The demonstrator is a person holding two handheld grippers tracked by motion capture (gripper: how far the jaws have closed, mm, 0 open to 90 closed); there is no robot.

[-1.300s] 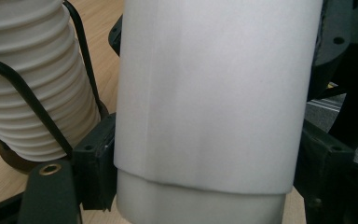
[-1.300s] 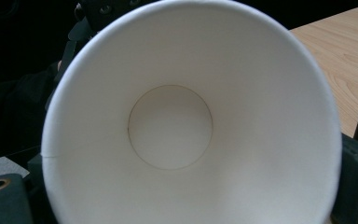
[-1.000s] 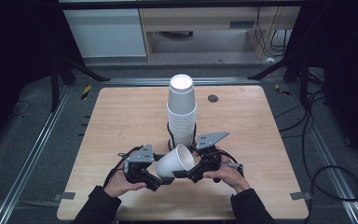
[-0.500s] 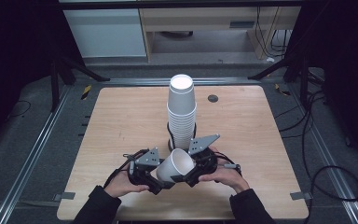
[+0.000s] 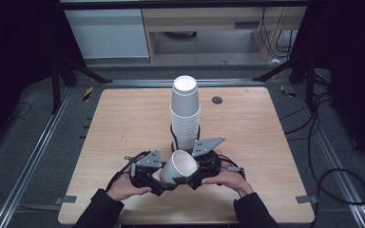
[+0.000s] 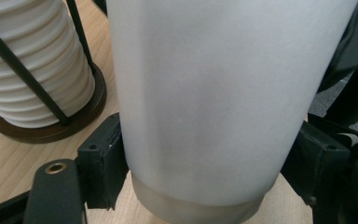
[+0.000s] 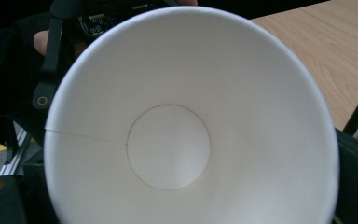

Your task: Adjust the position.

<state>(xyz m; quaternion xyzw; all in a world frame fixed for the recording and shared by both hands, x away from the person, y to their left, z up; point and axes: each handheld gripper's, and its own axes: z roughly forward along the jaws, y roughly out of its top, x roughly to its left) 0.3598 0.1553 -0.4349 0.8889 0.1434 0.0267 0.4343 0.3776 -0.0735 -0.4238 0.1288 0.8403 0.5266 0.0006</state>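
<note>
high view, lower centre of frame: the white paper cup [image 5: 178, 167] lies tilted, left gripper [image 5: 158, 182] jaws clamped on its base, right gripper [image 5: 196, 176] at its rim, grip unclear, below the tall stack of white paper cups [image 5: 186, 114].

Light wooden table [image 5: 123, 123], cup stack in dark holder [image 5: 186, 114], small dark disc [image 5: 217, 100]
</note>
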